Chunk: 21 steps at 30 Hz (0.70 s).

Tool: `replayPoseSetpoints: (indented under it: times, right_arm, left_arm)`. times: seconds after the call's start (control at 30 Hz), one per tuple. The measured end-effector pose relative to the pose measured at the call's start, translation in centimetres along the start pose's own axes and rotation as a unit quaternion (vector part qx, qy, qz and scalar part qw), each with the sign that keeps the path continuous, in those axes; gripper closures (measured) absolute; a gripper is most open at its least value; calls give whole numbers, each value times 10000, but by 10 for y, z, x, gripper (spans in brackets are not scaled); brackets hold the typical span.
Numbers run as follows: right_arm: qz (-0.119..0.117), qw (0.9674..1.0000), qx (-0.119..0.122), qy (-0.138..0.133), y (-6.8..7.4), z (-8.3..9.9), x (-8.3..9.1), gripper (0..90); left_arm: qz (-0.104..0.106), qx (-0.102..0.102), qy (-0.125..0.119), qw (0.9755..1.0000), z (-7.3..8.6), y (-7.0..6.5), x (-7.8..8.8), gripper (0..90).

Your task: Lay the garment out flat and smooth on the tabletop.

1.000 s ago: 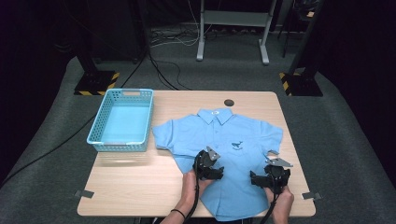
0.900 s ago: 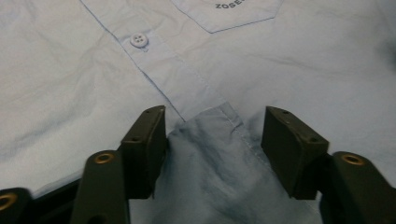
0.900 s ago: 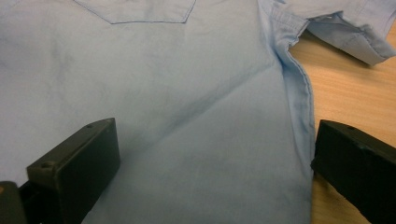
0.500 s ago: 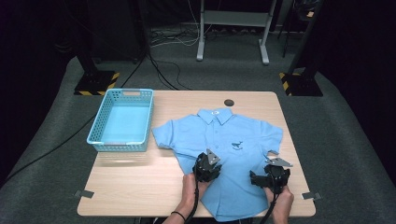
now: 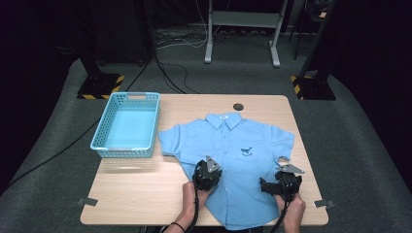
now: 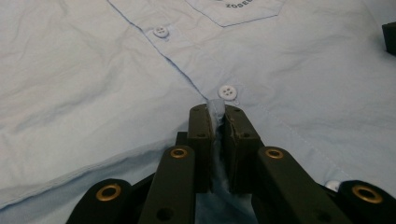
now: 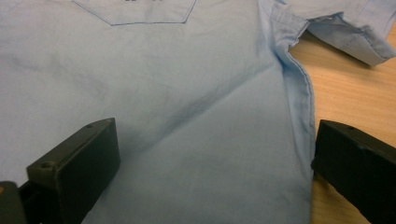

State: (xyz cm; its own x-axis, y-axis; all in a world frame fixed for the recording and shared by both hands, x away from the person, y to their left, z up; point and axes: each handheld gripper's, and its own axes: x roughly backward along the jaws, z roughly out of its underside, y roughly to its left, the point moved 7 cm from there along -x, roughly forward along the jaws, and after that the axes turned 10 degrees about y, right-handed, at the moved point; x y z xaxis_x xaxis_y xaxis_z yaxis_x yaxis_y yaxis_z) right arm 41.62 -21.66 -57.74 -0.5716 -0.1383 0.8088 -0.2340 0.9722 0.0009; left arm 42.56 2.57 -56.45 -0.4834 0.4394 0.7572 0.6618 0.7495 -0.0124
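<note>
The light blue short-sleeved shirt [image 5: 233, 160] lay flat, front up, on the desk [image 5: 141, 194], just beside the blue plastic basket [image 5: 127, 124]. The left gripper [image 6: 215, 116] had just been closing, and its fingers [image 6: 201, 135] were clamped on a pinch of the shirt's button placket, right below a white button [image 6: 227, 91]. The right gripper [image 7: 210, 158] sat over the shirt's side seam near the hem, fingers [image 7: 77, 163] wide apart, one over the fabric, the other over the bare desk.
</note>
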Motion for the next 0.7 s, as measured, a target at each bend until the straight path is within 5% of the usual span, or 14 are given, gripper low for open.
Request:
replayPoseSetpoints:
  times: [0.7]
  right_arm:
    - [10, 10000, -11, -5, 0, 0, 0, 0]
  left_arm:
    - [-111, -228, -587, 9980, 20, -4, 47, 821]
